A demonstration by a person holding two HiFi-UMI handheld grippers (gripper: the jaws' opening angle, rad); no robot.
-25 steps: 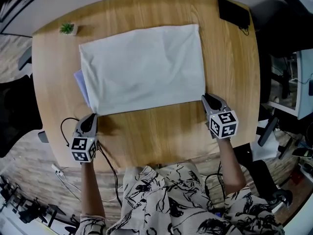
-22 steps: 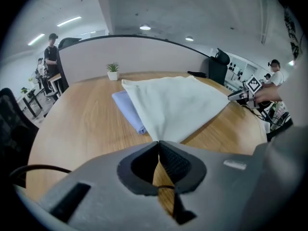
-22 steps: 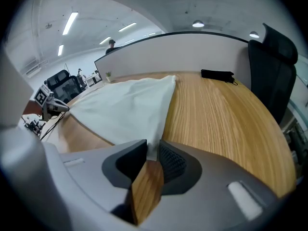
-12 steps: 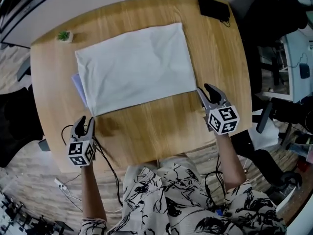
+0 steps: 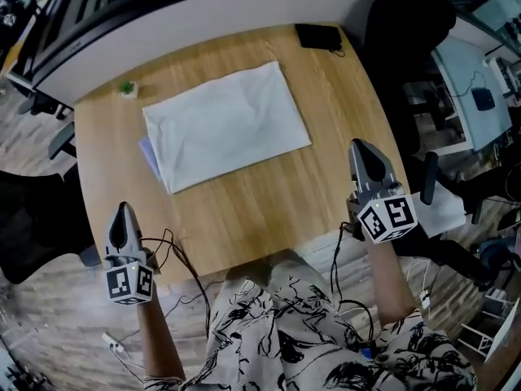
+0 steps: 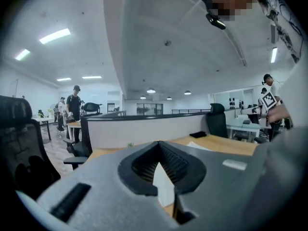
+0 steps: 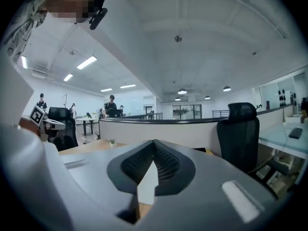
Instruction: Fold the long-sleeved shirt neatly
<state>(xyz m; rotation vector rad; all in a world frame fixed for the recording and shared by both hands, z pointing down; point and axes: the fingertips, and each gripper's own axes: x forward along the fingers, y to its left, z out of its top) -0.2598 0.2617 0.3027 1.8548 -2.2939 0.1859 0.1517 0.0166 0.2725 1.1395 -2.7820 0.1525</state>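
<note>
Shirt: the shirt [image 5: 226,125] lies flat as a folded rectangle on the far-left part of the table [image 5: 269,210], close to the far and left edges. A bluish layer shows at its left side.
Long axis: it runs from the left edge toward the right edge, slightly skewed to the far edge.
Left gripper: the left gripper [image 5: 122,218] is held off the near-left corner. Its jaws have just closed and meet with nothing between them.
Right gripper: the right gripper [image 5: 366,157] is held at the right edge. Its jaws have also just closed, tips together, and grip nothing.
Bearing: the shirt lies ahead of both grippers, between their 2 lines of aim.
Nearer hand: I judge neither nearer; each faces its own near corner of the shirt.
Status: I judge the fold done or nearly so.
</note>
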